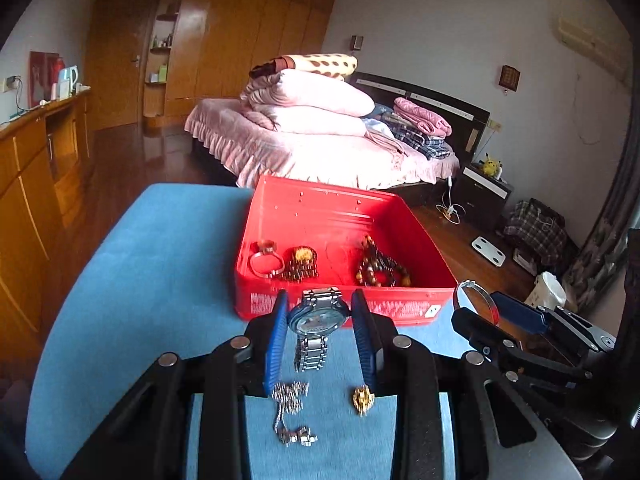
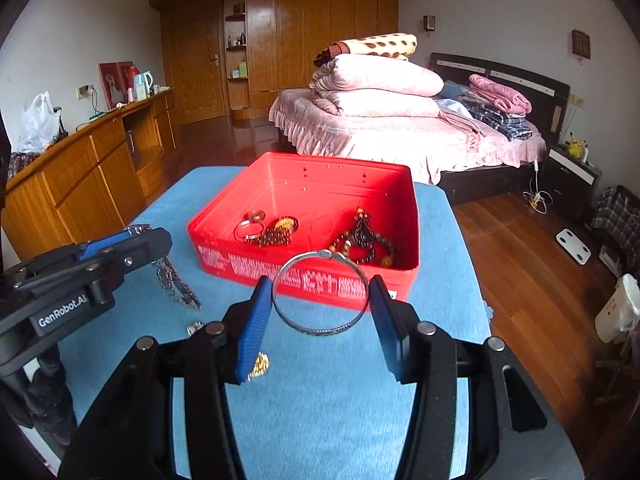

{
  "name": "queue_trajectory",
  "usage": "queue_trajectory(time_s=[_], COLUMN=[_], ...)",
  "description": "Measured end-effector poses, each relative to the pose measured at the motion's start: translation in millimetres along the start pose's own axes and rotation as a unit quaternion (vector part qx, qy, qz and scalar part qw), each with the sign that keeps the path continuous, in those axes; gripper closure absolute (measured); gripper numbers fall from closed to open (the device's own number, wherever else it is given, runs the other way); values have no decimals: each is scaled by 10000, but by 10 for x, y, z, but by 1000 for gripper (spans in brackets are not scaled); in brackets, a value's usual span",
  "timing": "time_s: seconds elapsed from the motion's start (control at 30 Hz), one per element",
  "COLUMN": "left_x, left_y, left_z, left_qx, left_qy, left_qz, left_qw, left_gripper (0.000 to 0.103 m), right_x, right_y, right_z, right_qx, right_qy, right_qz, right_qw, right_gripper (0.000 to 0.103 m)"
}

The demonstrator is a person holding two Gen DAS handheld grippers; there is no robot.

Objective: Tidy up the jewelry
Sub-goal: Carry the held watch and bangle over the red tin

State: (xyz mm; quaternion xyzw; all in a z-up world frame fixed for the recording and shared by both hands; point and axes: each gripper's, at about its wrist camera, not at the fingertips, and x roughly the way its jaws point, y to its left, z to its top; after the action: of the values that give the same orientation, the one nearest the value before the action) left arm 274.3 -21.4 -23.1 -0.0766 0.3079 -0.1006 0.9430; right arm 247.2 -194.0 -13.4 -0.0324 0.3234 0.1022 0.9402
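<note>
A bedroom with wooden wardrobes and a pink-covered bed lies behind a blue tabletop (image 2: 320,400), where I am sorting jewelry into an open red tin (image 2: 412,216).

My left gripper (image 1: 320,316) has its fingers clamped on a steel watch (image 1: 318,316), pinched across the case, with the dial facing the camera. The watch's band runs straight away from me and back, its long axis in line with the fingers, the near strap hanging down toward the cloth. My right gripper (image 2: 320,300) holds a silver bangle (image 2: 320,292) across its width, fingers pressed on opposite sides of the ring. The hoop stands tilted, its opening toward the camera and its clasp end uppermost, pointing at the tin.

Both pieces sit just short of the tin's near wall, the tin dead ahead of each gripper. The right one looks slightly nearer the rim, so I judge the bangle is best placed to go in first, over the wall.

Inside the tin lie a ring (image 2: 250,230), an amber piece (image 2: 286,226) and dark beads (image 2: 360,240). On the tabletop a silver chain (image 1: 290,412) and a gold brooch (image 1: 362,398) remain, below the left fingers.
</note>
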Motion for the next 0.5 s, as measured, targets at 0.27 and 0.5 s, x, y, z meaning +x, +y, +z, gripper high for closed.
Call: queue_trajectory(time_s=[0.27, 0.5], left_x=[239, 619], left_y=[-29, -9], left_z=[405, 631], left_qx=[101, 196], left_qy=[-202, -116], left_qz=[182, 228], left_qw=[9996, 9995], left_gripper=[72, 72], right_x=[202, 480], right_y=[-77, -199], right_z=[395, 620], right_qx=[18, 125], right_qy=[-27, 68], right_qz=[-46, -54], right_qw=[10000, 9999], right_gripper=[55, 55])
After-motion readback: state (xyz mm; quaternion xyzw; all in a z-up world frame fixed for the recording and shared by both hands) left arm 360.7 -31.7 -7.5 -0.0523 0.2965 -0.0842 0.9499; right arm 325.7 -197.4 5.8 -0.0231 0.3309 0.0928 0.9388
